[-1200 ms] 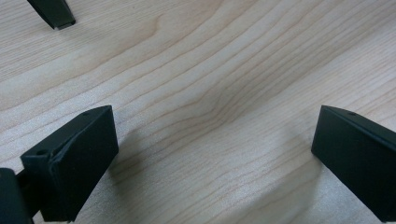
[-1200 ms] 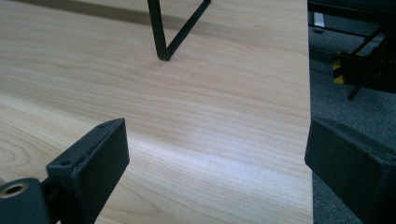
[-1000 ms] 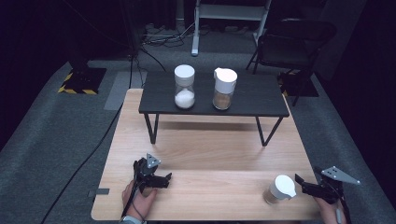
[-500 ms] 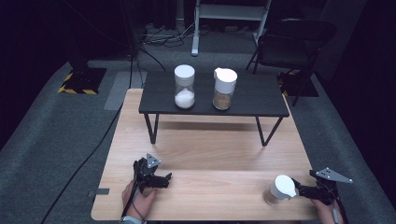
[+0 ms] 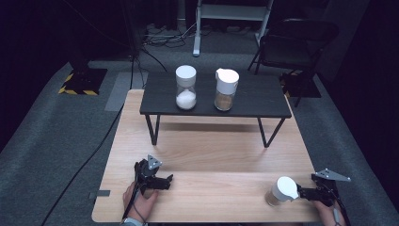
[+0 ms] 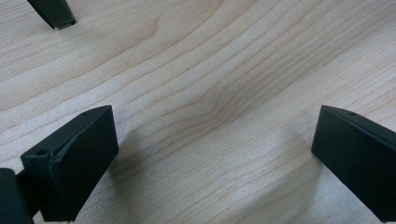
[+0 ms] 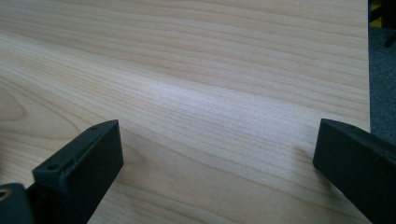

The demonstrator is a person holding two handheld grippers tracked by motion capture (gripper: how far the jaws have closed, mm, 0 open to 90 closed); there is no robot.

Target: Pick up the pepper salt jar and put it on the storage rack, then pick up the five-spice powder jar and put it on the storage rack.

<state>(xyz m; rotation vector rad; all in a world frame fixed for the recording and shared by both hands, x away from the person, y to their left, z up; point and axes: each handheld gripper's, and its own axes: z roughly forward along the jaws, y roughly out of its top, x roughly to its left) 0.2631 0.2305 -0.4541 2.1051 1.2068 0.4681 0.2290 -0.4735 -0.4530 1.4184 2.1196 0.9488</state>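
A small jar (image 5: 281, 190) with a white lid and brownish contents stands upright near the front right of the wooden table (image 5: 211, 150). My right gripper (image 5: 301, 192) lies just to its right, pointing at it. In the right gripper view its jaws (image 7: 215, 149) have just been opening and stand wide apart over bare wood, with nothing between them. My left gripper (image 5: 164, 181) rests at the front left, held by a hand. It is open (image 6: 215, 144) over bare wood.
A low black shelf (image 5: 254, 101) on thin legs spans the back of the table. On it stand a white-lidded jar of white grains (image 5: 186, 89) and a jar of brown grains (image 5: 226, 92). One shelf foot (image 6: 53, 14) lies ahead of the left gripper. A chair (image 5: 301, 42) stands behind.
My right gripper has shifted slightly left, toward the small jar. The jar and the left gripper have kept still.
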